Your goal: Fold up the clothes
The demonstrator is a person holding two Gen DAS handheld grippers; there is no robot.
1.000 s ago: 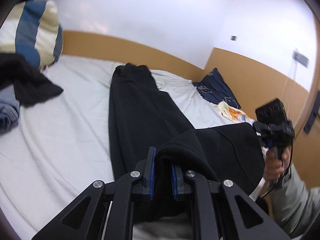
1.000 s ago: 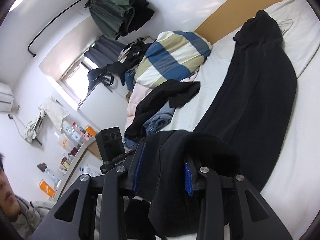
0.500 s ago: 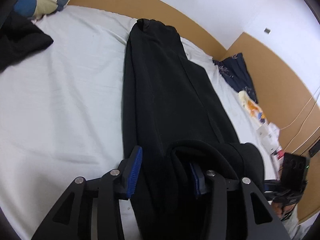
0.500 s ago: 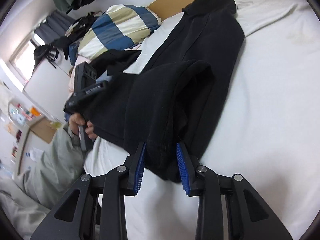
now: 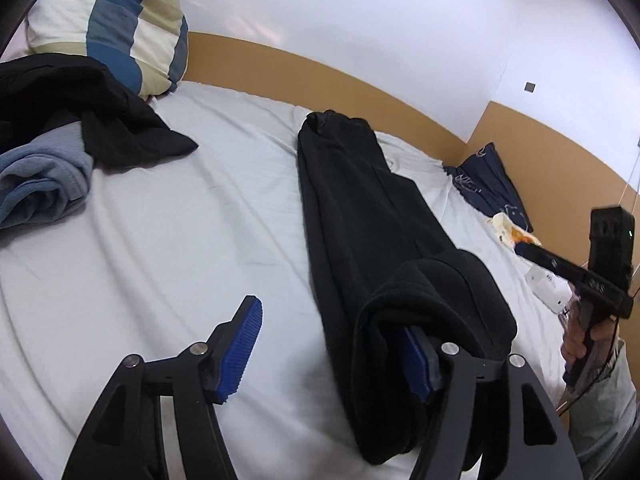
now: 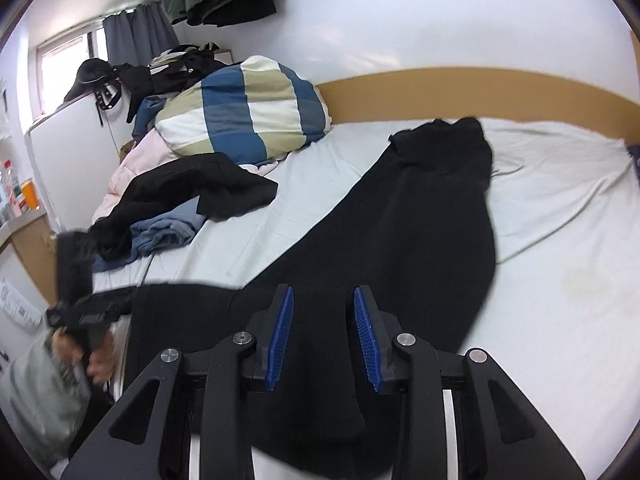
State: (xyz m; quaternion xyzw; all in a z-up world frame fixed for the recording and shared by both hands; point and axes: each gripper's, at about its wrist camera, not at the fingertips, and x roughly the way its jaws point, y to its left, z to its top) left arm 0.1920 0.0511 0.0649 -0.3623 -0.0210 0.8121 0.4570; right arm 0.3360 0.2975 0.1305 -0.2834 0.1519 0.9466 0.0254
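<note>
**Black trousers laid long on the bed, near end doubled over, both grippers spread**

The black trousers (image 5: 360, 208) lie lengthwise on the white bed sheet (image 5: 200, 240), far end close to the tan headboard (image 5: 320, 68), near end rolled back over itself in a thick lip right at the grippers. The cloth looks like heavy fleece or knit: soft, limp, matte, not slippery, and thick enough that a fold stands up as a rounded hump instead of lying flat. It should drape and sag wherever it is unsupported, so a pinch through both layers at the outer corners of the folded edge, one gripper per corner, would likely carry it most evenly; a grab at mid-width would let the sides droop.

The left gripper (image 5: 332, 356) is held low and angled along the trousers with its jaws wide apart. One blue pad (image 5: 240, 348) hangs over bare sheet; the other is tucked under the folded lip, touching the cloth but pinching nothing.

The right gripper (image 6: 323, 338) hovers above the near end of the trousers (image 6: 420, 220), pointing up the bed, jaws parted with black cloth showing between the pads. Whether the pads brush the fabric is hard to tell from this angle, but they are not clamped on it.

A black garment (image 5: 100, 120) and a blue one (image 5: 40, 184) are heaped to the left beside a striped duvet (image 5: 116, 24).
</note>
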